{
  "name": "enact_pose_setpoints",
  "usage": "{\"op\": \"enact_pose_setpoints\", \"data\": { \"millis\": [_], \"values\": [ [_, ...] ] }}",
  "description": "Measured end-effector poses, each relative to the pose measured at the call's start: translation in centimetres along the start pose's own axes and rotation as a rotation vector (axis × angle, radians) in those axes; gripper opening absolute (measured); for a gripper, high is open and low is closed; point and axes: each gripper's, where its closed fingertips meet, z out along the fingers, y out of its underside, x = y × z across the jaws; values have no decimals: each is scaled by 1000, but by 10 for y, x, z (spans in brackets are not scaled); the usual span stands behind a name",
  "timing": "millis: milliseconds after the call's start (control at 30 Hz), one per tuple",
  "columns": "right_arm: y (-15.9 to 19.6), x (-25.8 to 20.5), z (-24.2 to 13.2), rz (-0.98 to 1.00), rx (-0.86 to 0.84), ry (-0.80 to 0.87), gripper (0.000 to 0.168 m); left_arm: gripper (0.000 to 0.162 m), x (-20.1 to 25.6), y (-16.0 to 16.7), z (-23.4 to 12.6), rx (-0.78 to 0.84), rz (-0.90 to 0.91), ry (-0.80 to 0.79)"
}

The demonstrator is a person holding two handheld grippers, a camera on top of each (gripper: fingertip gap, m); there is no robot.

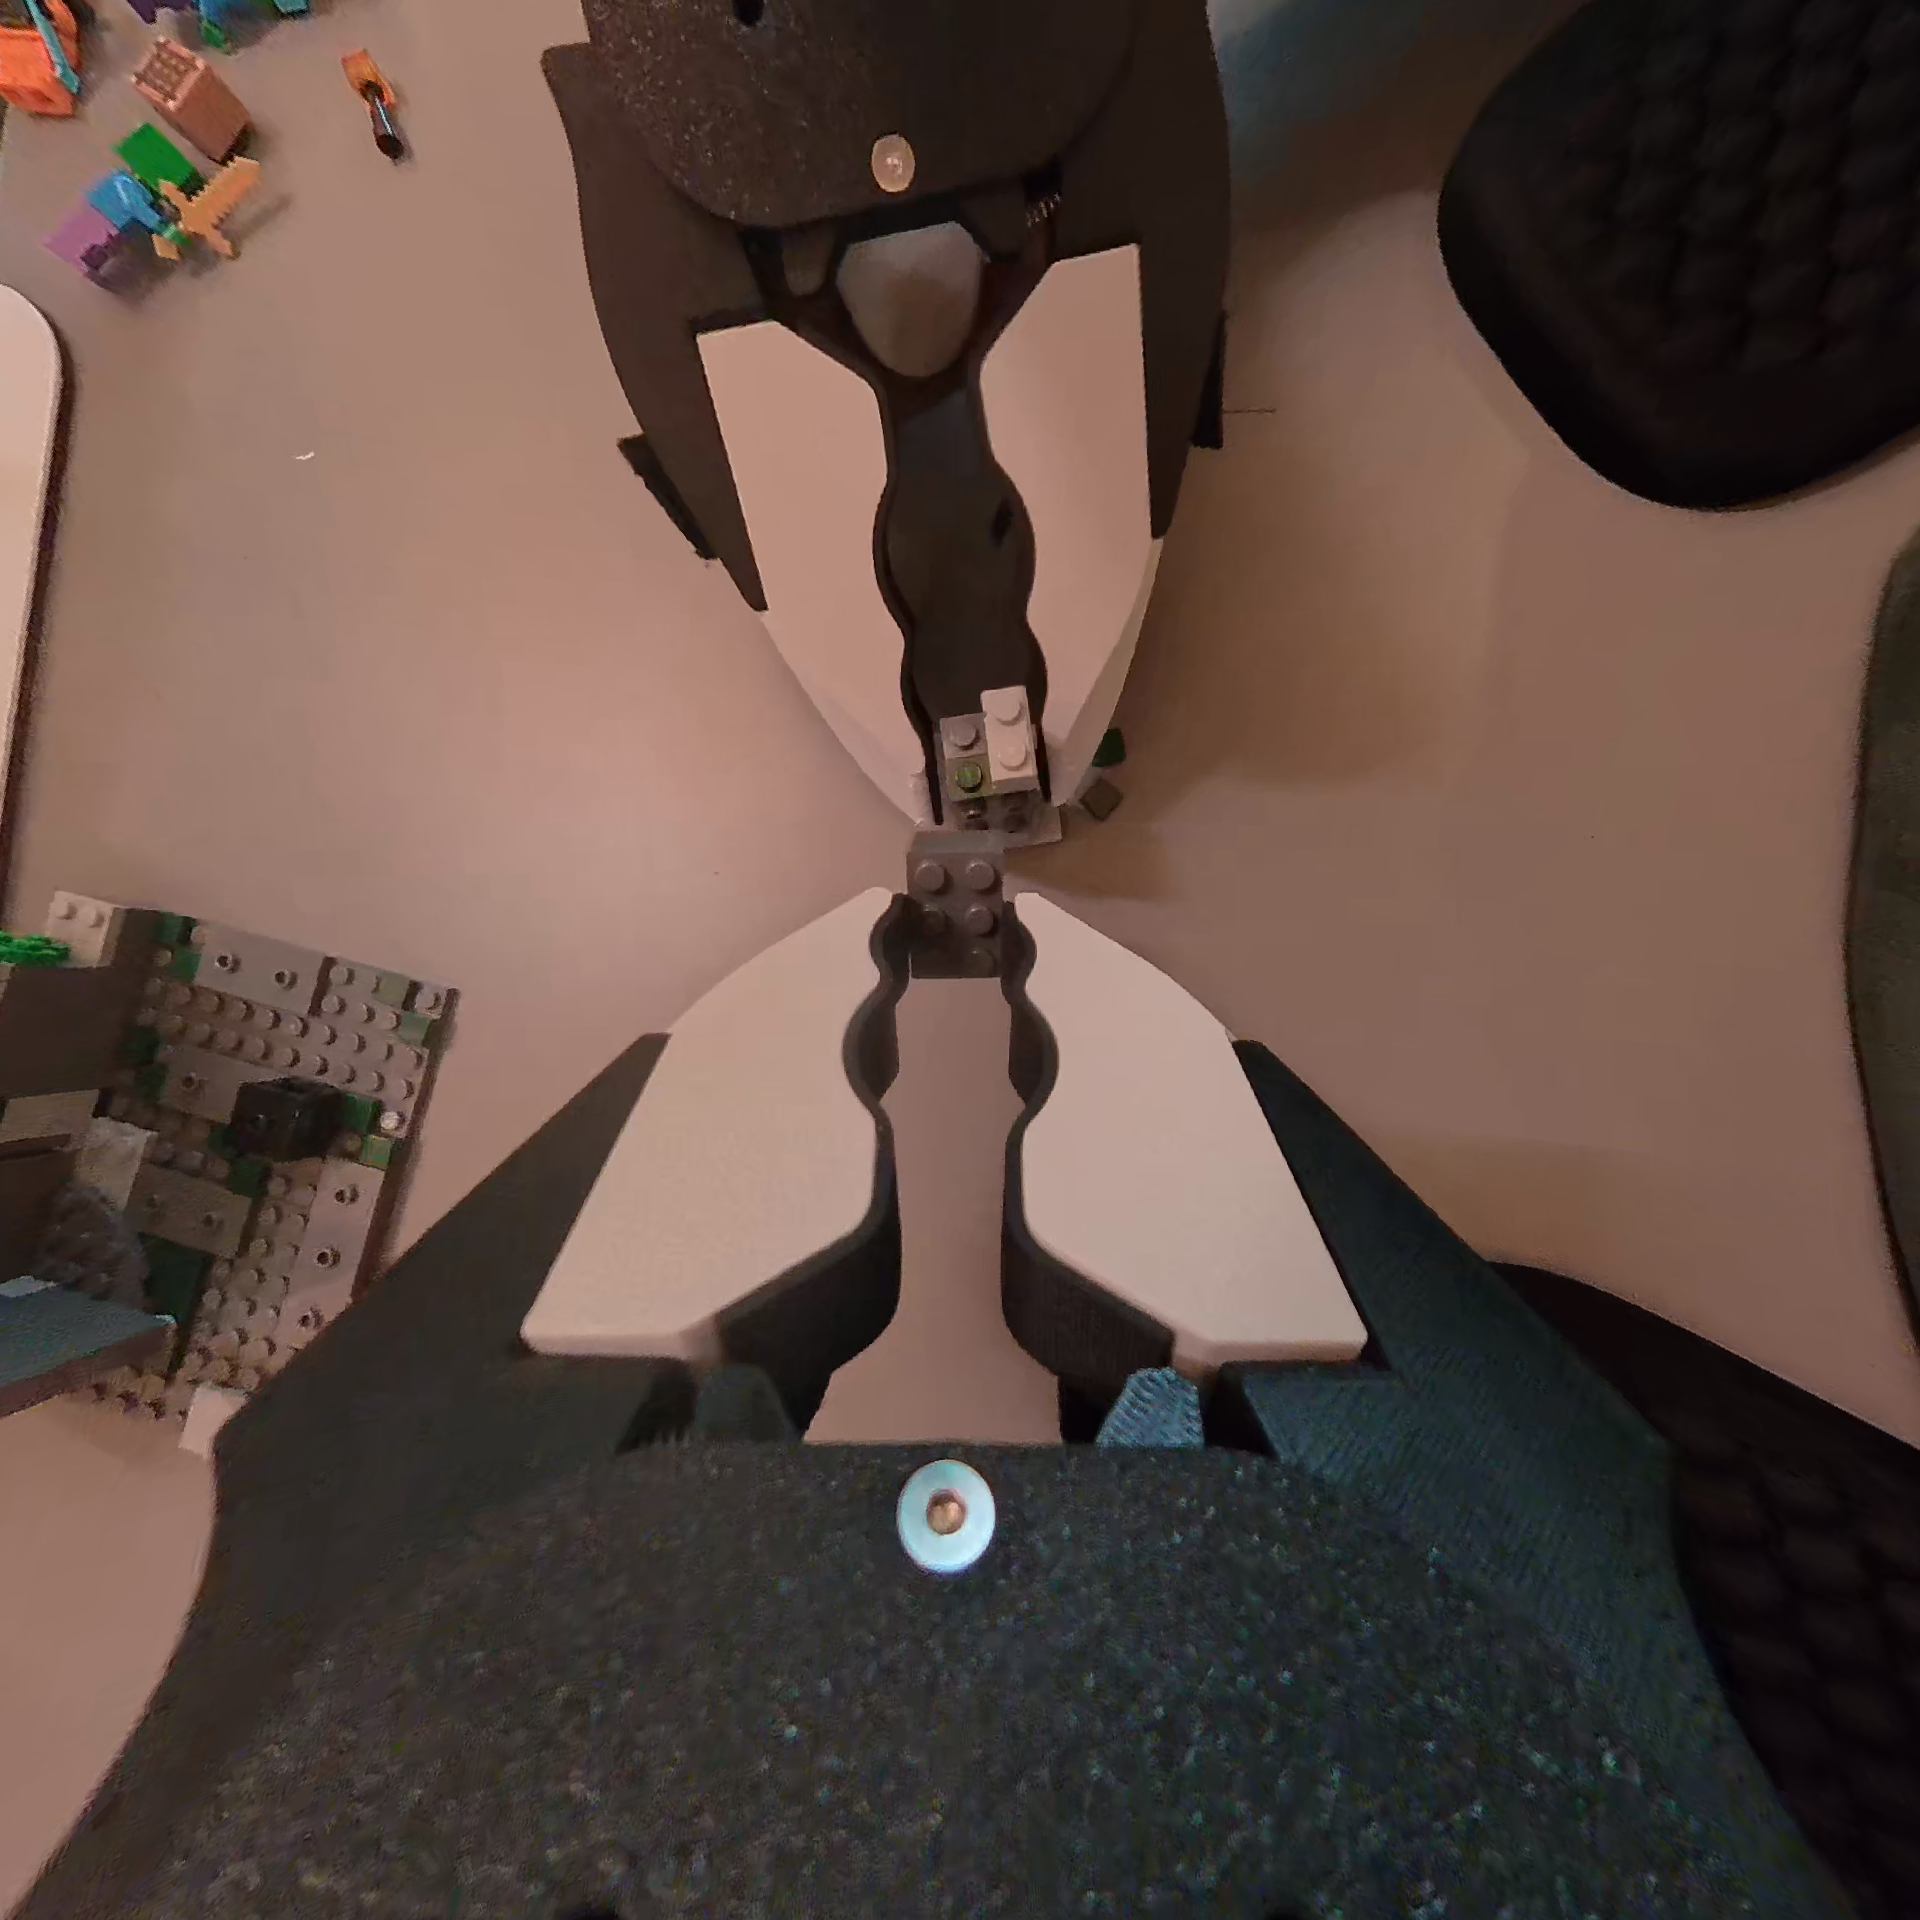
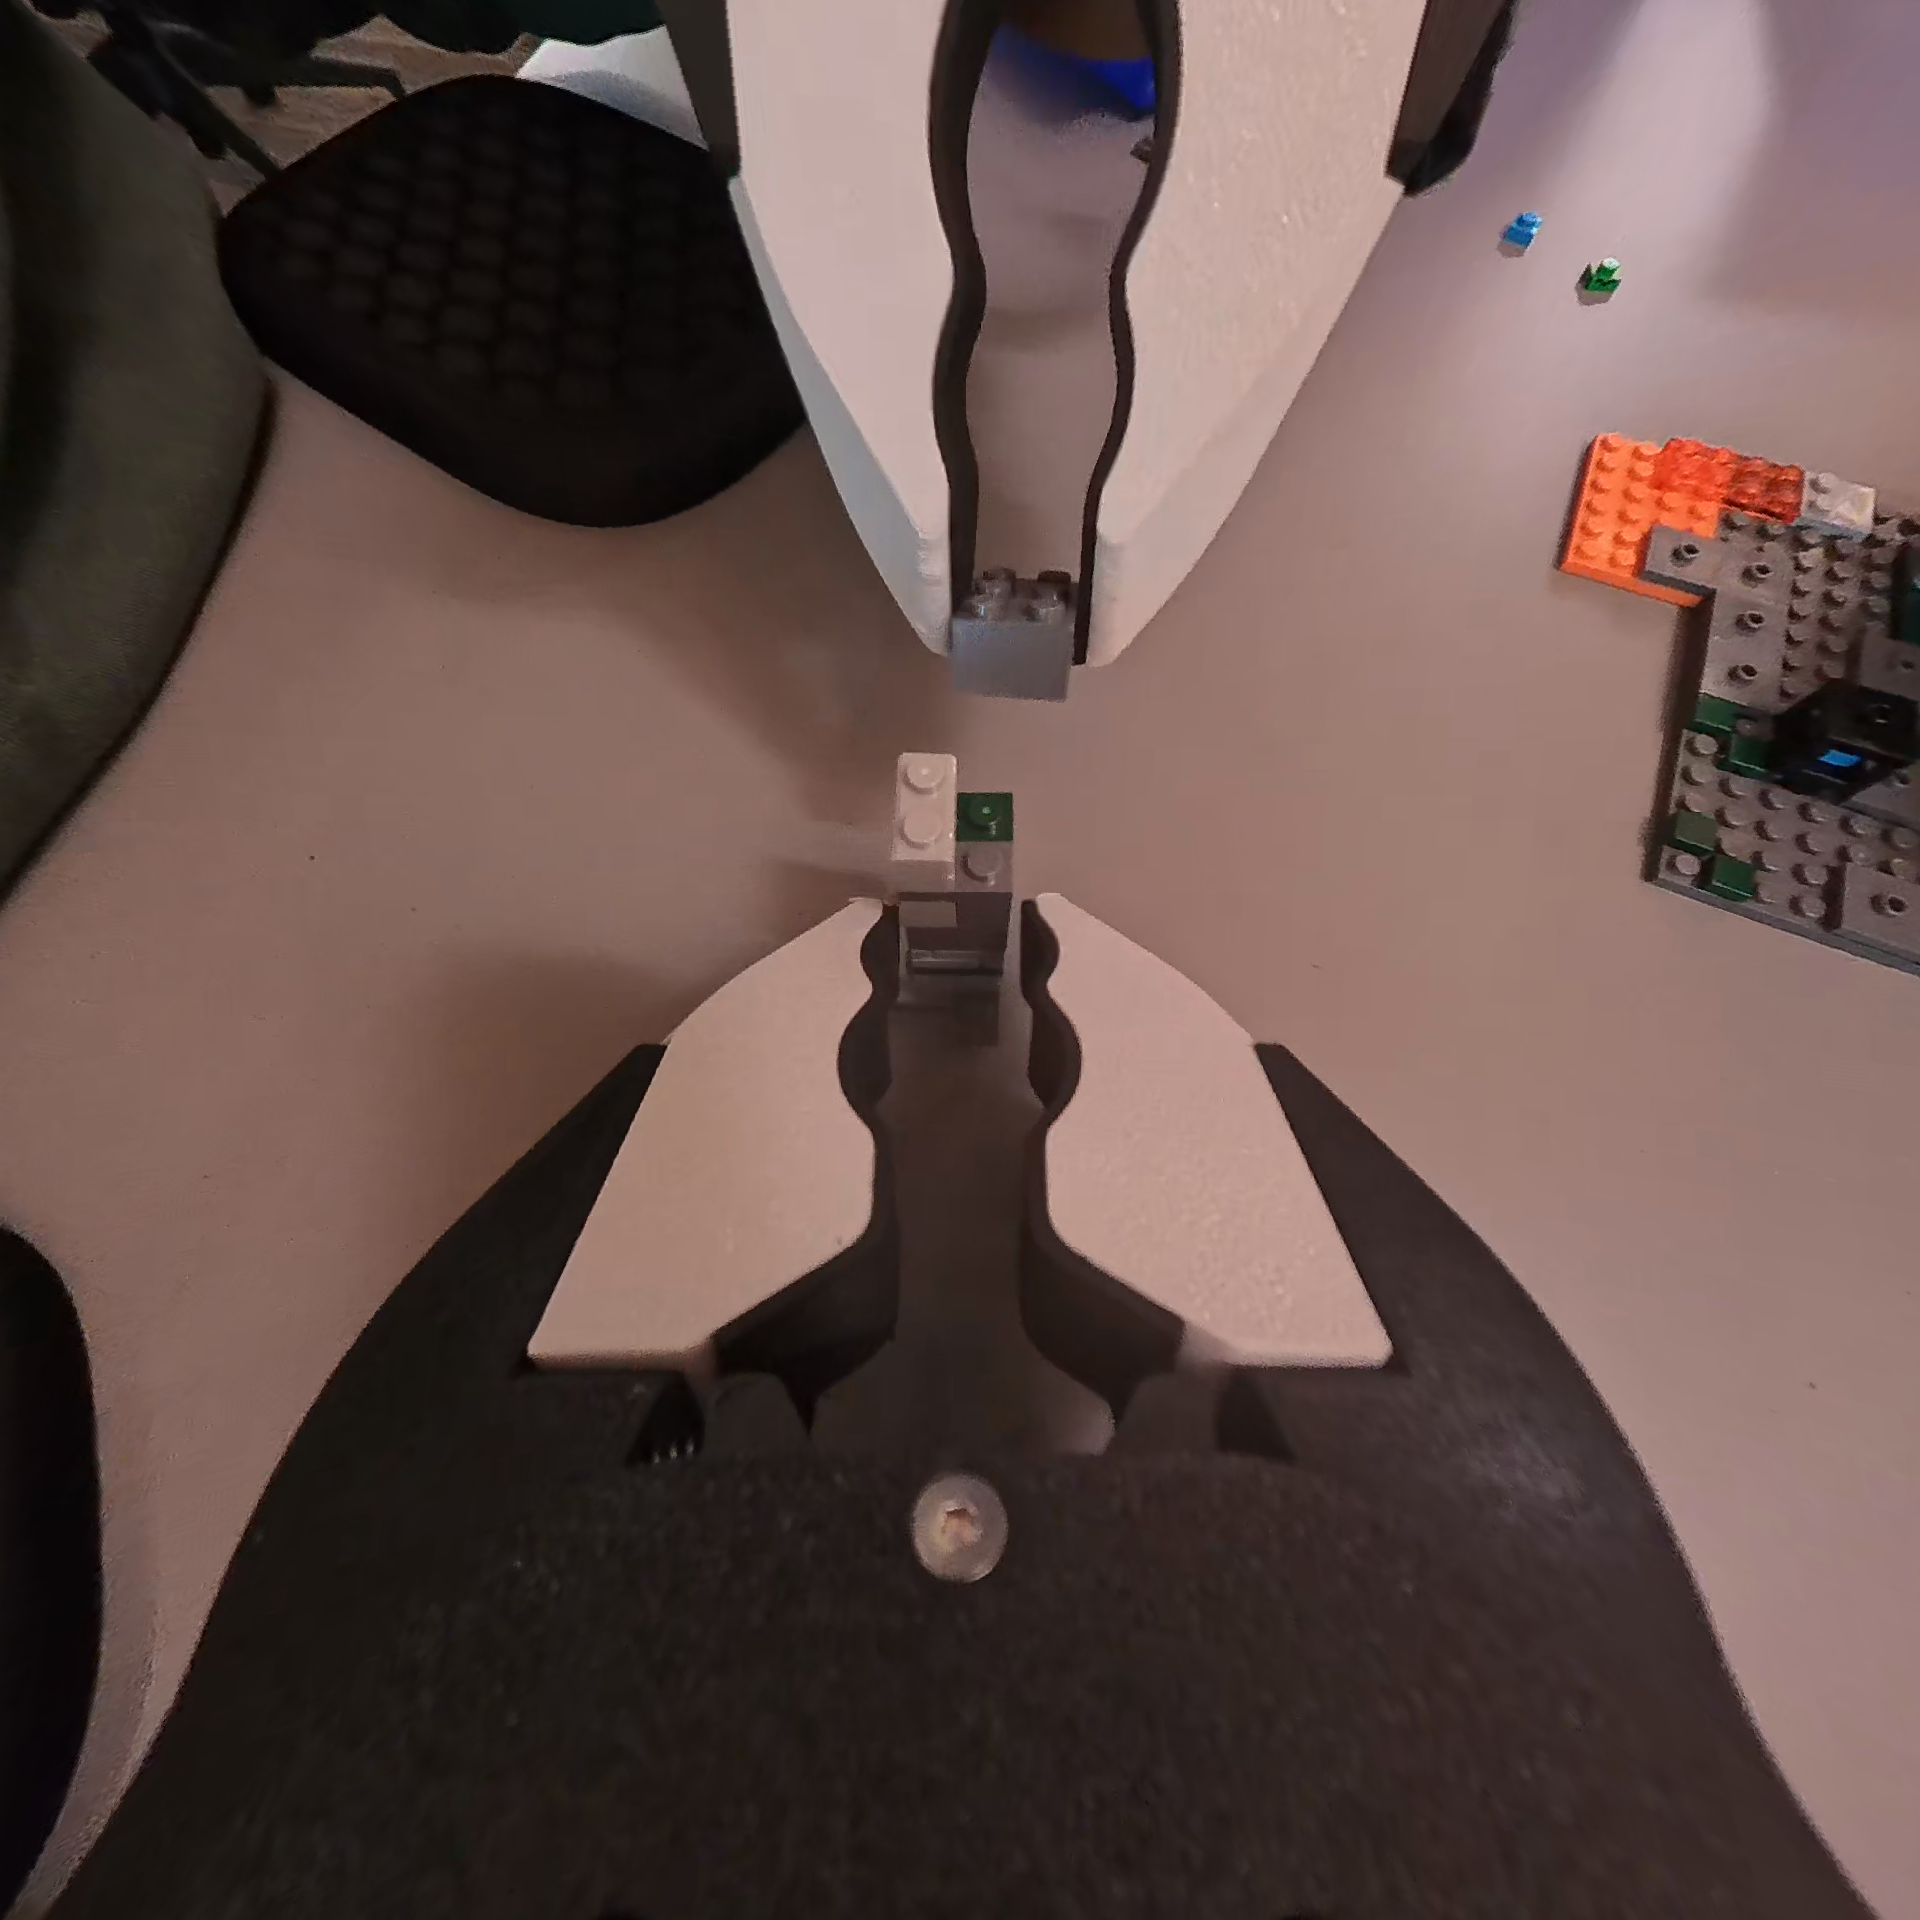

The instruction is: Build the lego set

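**Both grippers loaded, tip to tip above table**

Hidden / unclear:
- Small stacked sub-assembly of light grey, dark grey and green lego bricks (image 2: 951, 883): lower part sits betw right gripper (image 2: 951, 914) fingers, in shadow; can't tell brick count down there.
- Left wrist view: dark grey 2x4-stud lego brick (image 1: 956, 914) looks touching the sub-assembly (image 1: 987, 753). Right wrist view shows a clear gap betw brick (image 2: 1010, 644) and stack. Contact: can't tell.
- Partly built grey studded lego baseplate model w/ green patches and a black cube (image 1: 260, 1122) cut off at left frame edge; in right wrist view (image 2: 1787, 727) cut off at right edge, orange plates at its far corner.
- Loose coloured lego pieces (orange, brown, green, purple, blue) (image 1: 156, 156) top-left, partly out of frame, blurry.
- Black mesh chair seat (image 1: 1683, 239) cropped at frame edge.

Grippers:
- Left gripper (image 1: 956, 935): closed down to brick width, pinching the dark grey brick at the fingertips, studs facing cam. Brick sticks out past the tips.
- Right gripper: narrow, clamped on base of the sub-assembly; light grey and green top bricks stick out past tips toward the left gripper (image 2: 1013, 623).

Layout: both held above the pale tabletop (image 1: 416, 623), pointing at each other, roughly in line. Baseplate model off to the side, well apart from both. Small blue (image 2: 1522, 231) and green (image 2: 1602, 276) loose bits far side of table.
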Motion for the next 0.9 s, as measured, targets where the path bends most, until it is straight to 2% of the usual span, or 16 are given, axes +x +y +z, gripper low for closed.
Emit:
{"op": "enact_pose_setpoints", "data": {
  "millis": [600, 900],
  "values": [
    [2, 1, -2, 9, -17, 101, 25, 16, -5, -6, 5, -16, -9, -21],
    [3, 3, -1, 13, -23, 120, 17, 16, -4, -3, 4, -17, -17, -22]
  ]
}}
